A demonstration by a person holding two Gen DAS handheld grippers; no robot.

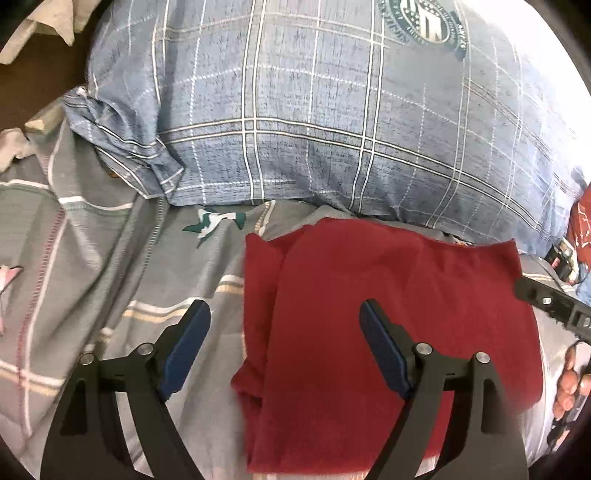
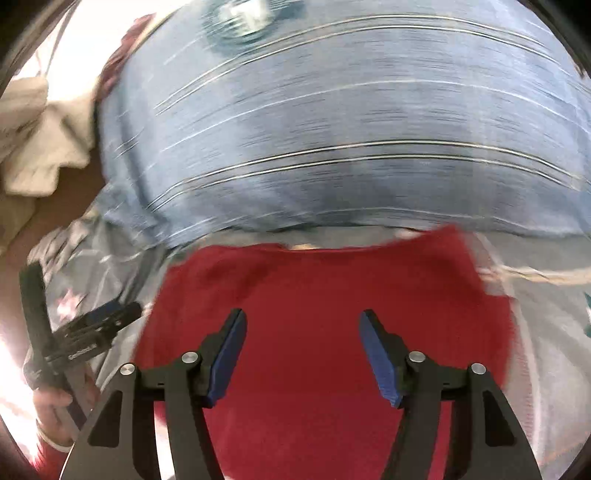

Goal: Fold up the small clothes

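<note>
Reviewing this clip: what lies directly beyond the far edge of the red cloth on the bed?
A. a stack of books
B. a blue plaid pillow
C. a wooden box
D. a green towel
B: the blue plaid pillow sits just past the far edge of the red cloth on the grey bedsheet.

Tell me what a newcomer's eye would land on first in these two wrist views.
First, the red garment, folded flat on the grey patterned bedsheet, filling the lower centre of both views. Behind it lies a big blue plaid pillow with a round dark-green emblem near its top. In front, the left claw and right claw hover open, holding nothing.
</note>
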